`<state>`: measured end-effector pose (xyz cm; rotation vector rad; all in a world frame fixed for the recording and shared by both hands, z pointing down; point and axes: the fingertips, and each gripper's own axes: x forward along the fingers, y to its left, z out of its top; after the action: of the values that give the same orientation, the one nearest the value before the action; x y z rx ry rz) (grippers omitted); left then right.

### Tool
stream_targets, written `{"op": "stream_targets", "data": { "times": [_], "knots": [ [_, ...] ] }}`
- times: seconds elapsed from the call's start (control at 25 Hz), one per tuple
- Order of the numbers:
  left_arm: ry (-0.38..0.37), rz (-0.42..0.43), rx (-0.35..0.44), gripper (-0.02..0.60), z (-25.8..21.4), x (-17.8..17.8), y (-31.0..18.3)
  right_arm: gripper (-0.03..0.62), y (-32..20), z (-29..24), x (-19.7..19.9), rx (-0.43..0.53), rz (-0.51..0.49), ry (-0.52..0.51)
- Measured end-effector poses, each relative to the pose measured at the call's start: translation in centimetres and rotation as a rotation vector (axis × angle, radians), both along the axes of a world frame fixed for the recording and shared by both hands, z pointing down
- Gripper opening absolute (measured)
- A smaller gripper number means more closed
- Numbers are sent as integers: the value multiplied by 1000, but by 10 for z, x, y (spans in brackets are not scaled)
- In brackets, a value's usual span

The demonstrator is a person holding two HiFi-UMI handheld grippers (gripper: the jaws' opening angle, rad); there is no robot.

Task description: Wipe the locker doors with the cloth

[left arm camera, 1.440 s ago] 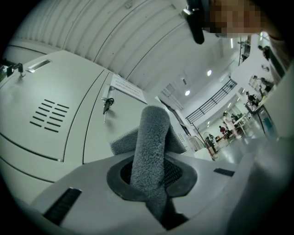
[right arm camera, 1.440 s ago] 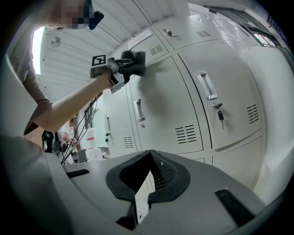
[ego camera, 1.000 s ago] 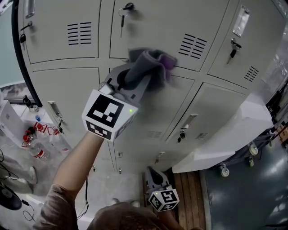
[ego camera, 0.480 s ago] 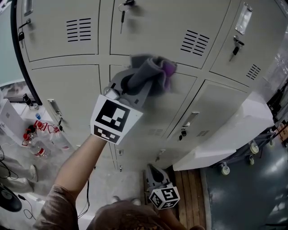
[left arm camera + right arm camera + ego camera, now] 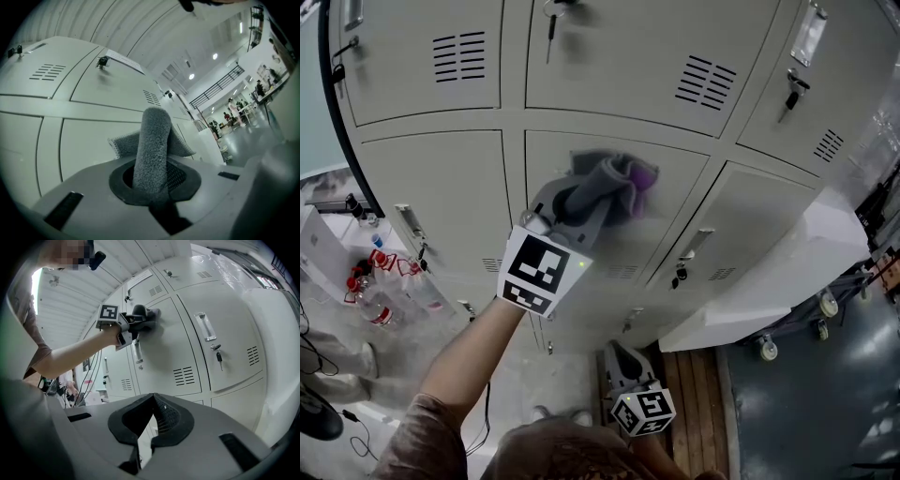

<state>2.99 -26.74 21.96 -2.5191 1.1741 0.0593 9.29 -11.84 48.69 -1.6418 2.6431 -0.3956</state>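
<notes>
Obs.: left gripper [image 5: 586,195] clamped on cloth [image 5: 616,180], pressed to middle locker door [image 5: 680,183]; right gripper [image 5: 617,360] closed, empty, low and near; judgement: flat contact, even pressure, overlapping strokes toward the door's edges.

The cloth [image 5: 605,186], between the left gripper's [image 5: 581,202] jaws, lay against the middle locker door [image 5: 680,202]; the right gripper [image 5: 623,367] hung below, well apart.

Plastic bottles [image 5: 373,305] are standing low at the left, a white wheeled unit [image 5: 787,272] is sitting at the right, and wooden boards [image 5: 694,403] are lying beside it.
</notes>
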Motion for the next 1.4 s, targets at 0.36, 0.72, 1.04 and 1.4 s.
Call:
{"op": "stream_targets", "data": {
  "times": [0.36, 0.72, 1.04, 1.4],
  "knots": [
    [-9, 3, -110, 43, 79, 3, -2, -2, 0, 2, 7, -6, 16, 0],
    [-14, -3, -247, 43, 161, 6, -3, -2, 1, 3, 13, -9, 24, 2],
    [-40, -7, -352, 43, 225, 14, -5, -2, 0, 6, 19, -15, 31, 5],
    [-107, -11, -490, 43, 299, 19, -5, -2, 0, 6, 28, -18, 44, 6]
  ]
}}
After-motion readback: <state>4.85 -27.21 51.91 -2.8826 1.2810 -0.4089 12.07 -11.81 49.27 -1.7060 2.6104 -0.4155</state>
